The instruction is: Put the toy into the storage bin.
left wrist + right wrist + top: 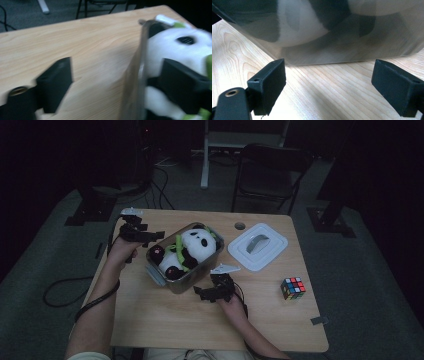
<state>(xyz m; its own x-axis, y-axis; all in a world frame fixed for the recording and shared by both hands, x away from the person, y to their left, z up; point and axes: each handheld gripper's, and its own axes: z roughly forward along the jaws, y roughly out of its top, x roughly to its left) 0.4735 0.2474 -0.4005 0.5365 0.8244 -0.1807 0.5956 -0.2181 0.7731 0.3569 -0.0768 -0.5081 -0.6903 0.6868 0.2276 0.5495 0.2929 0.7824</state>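
Dim room, dark floor; light wooden table (165,320) carries all. Near edge: right forearm enters at 6 o'clock, right gripper (202,293) low, level, aimed at 11 o'clock toward rectangular metal tin (186,281); jaws wide apart, nothing between, tin wall just ahead. Left forearm enters at 7 o'clock, wrist bent inward, left gripper (156,235) at tin's 10 o'clock corner; jaws spread, straddling tin wall, pads not pressing. Black-and-white plush panda (192,247) lies inside tin. At 3 o'clock: multicoloured puzzle cube (293,288). Beyond, white rectangular lid (258,246).
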